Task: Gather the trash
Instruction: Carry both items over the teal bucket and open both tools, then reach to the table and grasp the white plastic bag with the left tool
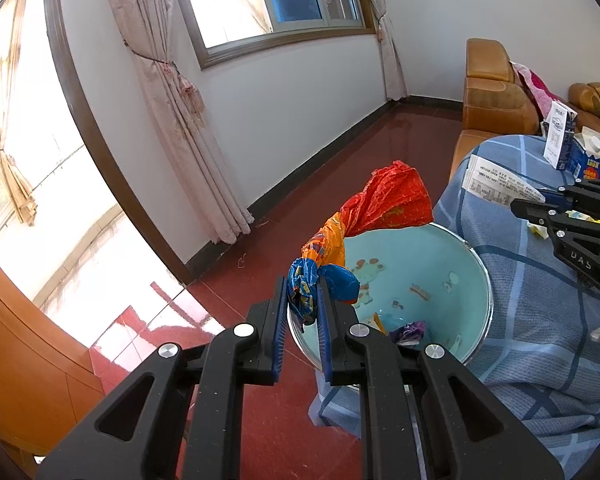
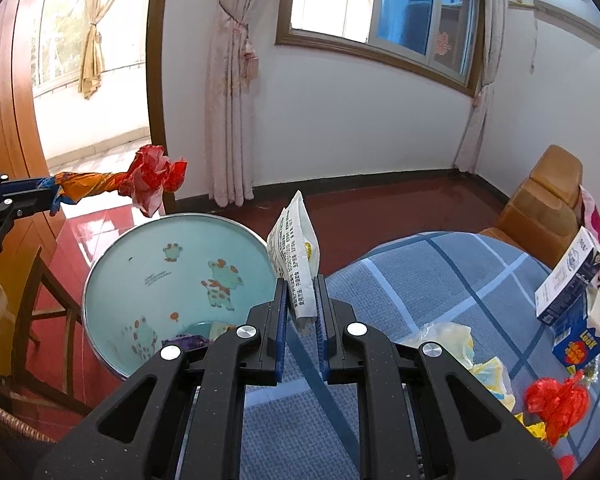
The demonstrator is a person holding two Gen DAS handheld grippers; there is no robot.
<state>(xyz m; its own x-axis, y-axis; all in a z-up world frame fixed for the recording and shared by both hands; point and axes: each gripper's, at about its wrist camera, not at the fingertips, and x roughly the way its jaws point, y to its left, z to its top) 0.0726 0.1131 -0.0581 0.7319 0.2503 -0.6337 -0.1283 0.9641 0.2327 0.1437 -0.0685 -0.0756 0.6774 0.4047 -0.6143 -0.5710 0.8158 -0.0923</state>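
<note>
My left gripper (image 1: 303, 286) is shut on a crumpled red, orange and blue snack wrapper (image 1: 380, 204) and holds it above the near rim of a light blue trash bin (image 1: 440, 256) with cartoon animals inside. The wrapper also shows in the right wrist view (image 2: 140, 180), left of and above the bin (image 2: 156, 248). My right gripper (image 2: 302, 286) is shut on a white printed wrapper (image 2: 294, 256) and holds it upright at the bin's right rim, by the table edge. It shows from the side in the left wrist view (image 1: 518, 206).
A round table with a blue plaid cloth (image 2: 440, 280) stands right of the bin and carries milk cartons (image 2: 572, 308), crumpled yellow-white paper (image 2: 460, 344) and a red wrapper (image 2: 556, 404). Some trash lies in the bin bottom (image 1: 408, 330). An orange sofa (image 1: 492, 92) stands behind; a wooden chair (image 2: 44, 304) is at left.
</note>
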